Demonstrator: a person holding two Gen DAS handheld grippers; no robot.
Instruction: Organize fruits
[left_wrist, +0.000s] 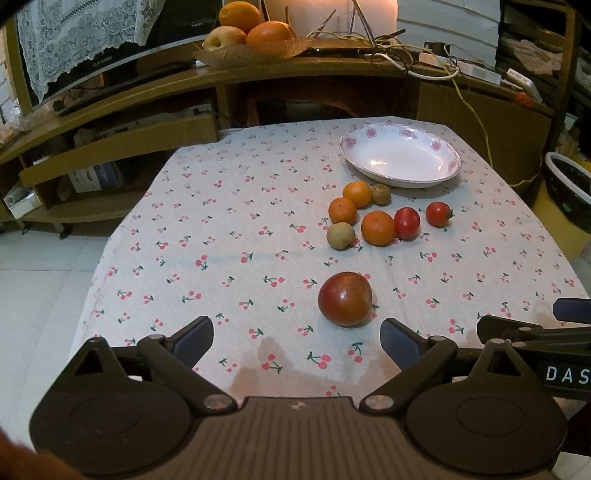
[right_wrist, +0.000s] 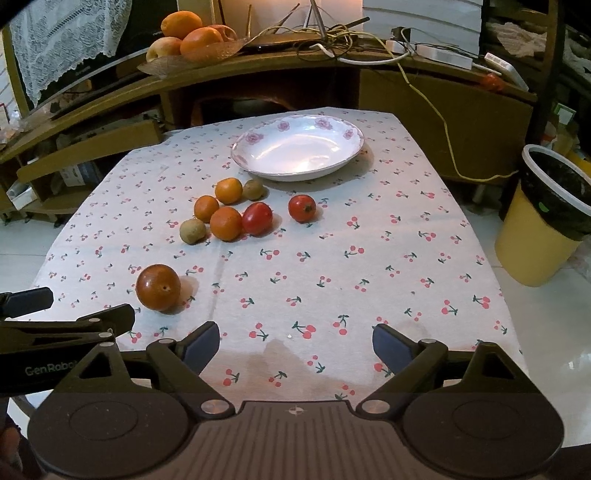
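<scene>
Nothing is picked yet: both grippers hover at the near edge of the bench (left_wrist: 207, 229), jaws apart and empty. The left gripper (left_wrist: 297, 338) faces the big tomato (left_wrist: 345, 298), just beyond its right finger at 1 o'clock. Farther on lie three oranges (left_wrist: 377, 228), two small tomatoes (left_wrist: 407, 222) and two brown fruits (left_wrist: 340, 235), below the empty plate (left_wrist: 400, 155). The right gripper (right_wrist: 295, 341) sees the plate at 12 o'clock. Next, likely: centre the left jaws on the big tomato, close gently, carry it to the plate.

Wooden shelving unit (left_wrist: 122, 133) behind table; pale tiled floor (left_wrist: 40, 280); yellow bin (right_wrist: 535, 236) at right; lace cloth (left_wrist: 77, 33).
</scene>
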